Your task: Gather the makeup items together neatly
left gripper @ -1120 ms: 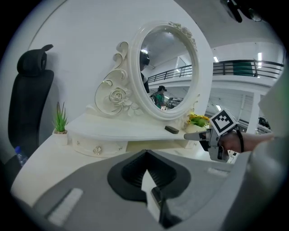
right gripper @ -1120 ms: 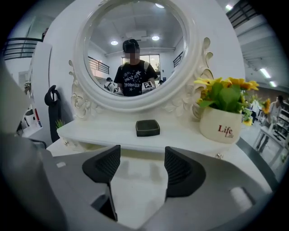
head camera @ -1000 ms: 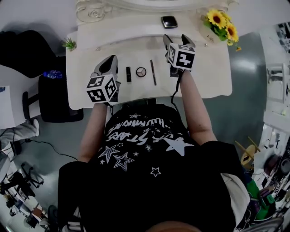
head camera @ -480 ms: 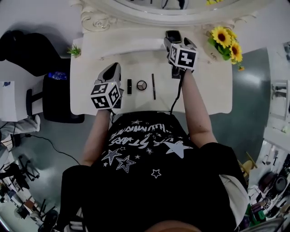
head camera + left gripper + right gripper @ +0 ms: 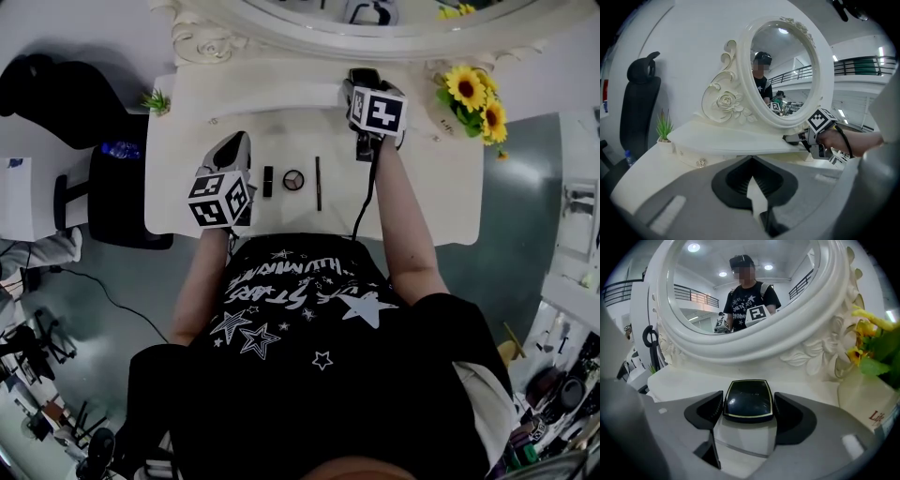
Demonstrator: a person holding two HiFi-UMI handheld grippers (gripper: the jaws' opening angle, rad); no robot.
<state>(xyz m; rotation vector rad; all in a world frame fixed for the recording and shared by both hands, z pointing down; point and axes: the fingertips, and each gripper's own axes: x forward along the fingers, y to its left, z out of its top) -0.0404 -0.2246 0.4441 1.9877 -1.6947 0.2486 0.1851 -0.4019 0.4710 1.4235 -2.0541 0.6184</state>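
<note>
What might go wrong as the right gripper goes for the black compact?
The right gripper has just been closing its jaws around the compact, with slim gaps either side; an off-centre squeeze may push it along the shelf. The mirror frame stands behind and the flower vase close beside, so a lift could bump either.

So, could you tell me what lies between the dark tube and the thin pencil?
A round compact, touching neither the dark tube nor the thin pencil; the head view shows it.

A lipstick, round compact and pencil are lying in a row on a white dressing table, a black compact behind.
</note>
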